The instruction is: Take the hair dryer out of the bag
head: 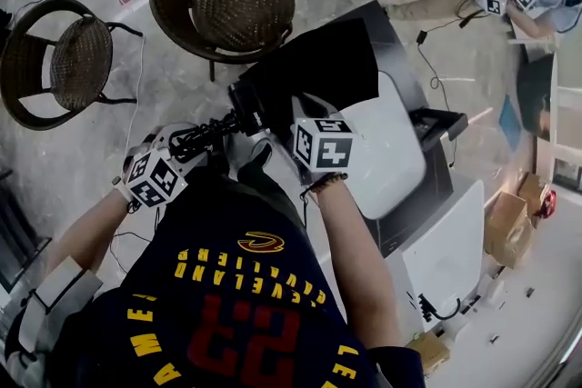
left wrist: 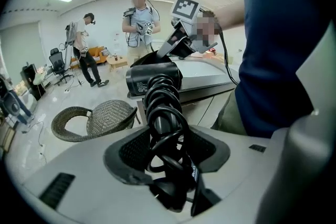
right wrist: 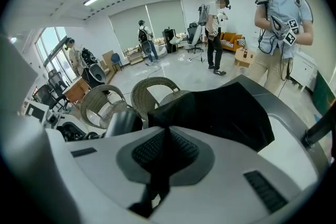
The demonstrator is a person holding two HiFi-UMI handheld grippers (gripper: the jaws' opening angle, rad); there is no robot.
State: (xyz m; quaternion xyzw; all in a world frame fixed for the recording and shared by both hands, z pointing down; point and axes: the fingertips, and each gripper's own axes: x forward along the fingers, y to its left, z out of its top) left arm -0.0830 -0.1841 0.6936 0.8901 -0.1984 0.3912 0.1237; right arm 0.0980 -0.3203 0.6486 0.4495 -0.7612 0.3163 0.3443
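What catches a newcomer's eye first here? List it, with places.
The black hair dryer, cord wound round its handle, sits clamped in the left tool, in the middle of the scene. Beside it the right tool pinches a limp black bag above the pale table. Two wicker chairs stand beyond.

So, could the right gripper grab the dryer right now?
Probably not: the right gripper is shut on the bag, so it must let go first. The left gripper holds the dryer.
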